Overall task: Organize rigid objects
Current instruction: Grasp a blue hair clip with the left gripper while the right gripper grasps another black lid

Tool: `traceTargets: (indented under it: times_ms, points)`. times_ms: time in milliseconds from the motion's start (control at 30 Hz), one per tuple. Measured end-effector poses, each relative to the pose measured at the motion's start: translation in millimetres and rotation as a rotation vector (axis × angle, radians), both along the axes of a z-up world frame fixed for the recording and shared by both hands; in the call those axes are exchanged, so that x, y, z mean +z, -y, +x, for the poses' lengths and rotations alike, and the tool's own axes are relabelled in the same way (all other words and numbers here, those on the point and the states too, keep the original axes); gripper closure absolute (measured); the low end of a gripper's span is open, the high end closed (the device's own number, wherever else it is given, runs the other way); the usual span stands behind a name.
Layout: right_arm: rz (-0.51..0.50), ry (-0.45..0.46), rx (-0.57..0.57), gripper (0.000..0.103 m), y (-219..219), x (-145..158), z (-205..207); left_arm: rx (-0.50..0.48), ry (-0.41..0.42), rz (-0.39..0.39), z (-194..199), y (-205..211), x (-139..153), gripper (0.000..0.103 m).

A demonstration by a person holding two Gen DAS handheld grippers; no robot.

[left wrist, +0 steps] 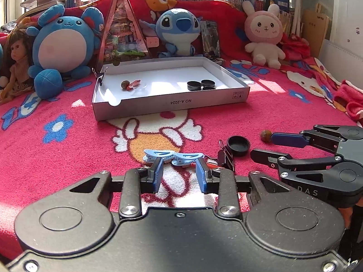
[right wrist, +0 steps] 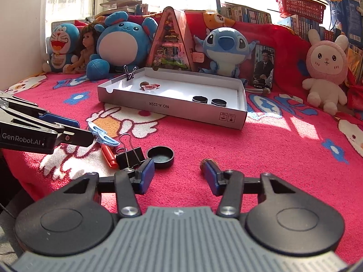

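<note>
The left claw [left wrist: 180, 174], wide and empty, has the two blue hair clips [left wrist: 173, 156] lying crosswise just ahead, nearer than the right claw [right wrist: 179, 174], also wide.

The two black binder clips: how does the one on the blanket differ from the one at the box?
The binder clip on the blanket lies loose beside the black cap; the binder clip at the box is clamped onto the rim of the white box, handles up. The blanket one sits near the right gripper; the box one is far from both grippers. Both are black with wire handles.
</note>
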State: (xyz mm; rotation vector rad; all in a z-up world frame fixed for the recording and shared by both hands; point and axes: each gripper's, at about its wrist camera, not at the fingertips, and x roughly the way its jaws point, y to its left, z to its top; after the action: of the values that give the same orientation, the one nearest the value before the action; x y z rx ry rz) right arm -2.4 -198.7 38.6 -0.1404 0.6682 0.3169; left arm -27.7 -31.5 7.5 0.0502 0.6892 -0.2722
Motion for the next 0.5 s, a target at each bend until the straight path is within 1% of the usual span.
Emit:
traceTargets:
  times_ms: [100, 167, 300, 500]
  points:
    - [0.005, -0.006, 0.002, 0.055, -3.2, -3.1, 1.9, 0.006, -0.052, -0.048, 7.9, 0.4, -5.6, 0.074]
    - [0.006, -0.005, 0.000, 0.055, -4.9, -4.8, 2.6, 0.018, -0.067, -0.061, 11.9, 2.7, -9.2, 0.074]
    - [-0.003, 0.001, -0.001, 0.055, -7.6, -6.7, 3.8, 0.020, -0.041, -0.021, 14.5, 11.2, -13.7, 0.074]
    - [-0.004, 0.002, -0.002, 0.055, -8.8, -8.0, 6.6, 0.023, -0.025, -0.007, 19.3, 16.8, -16.6, 0.073]
